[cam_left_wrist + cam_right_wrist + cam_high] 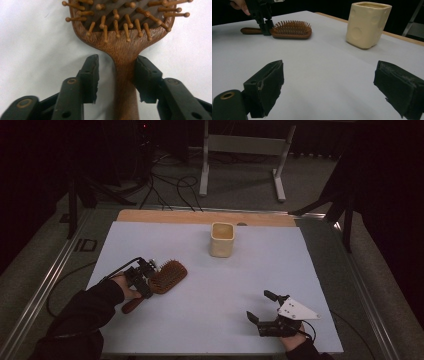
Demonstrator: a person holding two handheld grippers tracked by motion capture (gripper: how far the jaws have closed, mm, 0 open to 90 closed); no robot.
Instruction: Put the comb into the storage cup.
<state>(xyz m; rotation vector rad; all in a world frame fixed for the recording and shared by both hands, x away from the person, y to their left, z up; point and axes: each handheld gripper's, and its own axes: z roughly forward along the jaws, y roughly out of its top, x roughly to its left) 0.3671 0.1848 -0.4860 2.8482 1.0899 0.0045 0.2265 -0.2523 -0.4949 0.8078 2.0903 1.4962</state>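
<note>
right gripper rested near right on the desk, jaws wide and empty, left gripper jaws narrowed astride hairbrush handle, one pad touching, cream cup far

Left gripper: sitting at eight o'clock, jaws part-open, pointing towards two o'clock.
Right gripper: resting at five o'clock, jaws gaping wide, pointing towards ten o'clock.

Wooden hairbrush — grainy; cup — smooth, matt.
</note>
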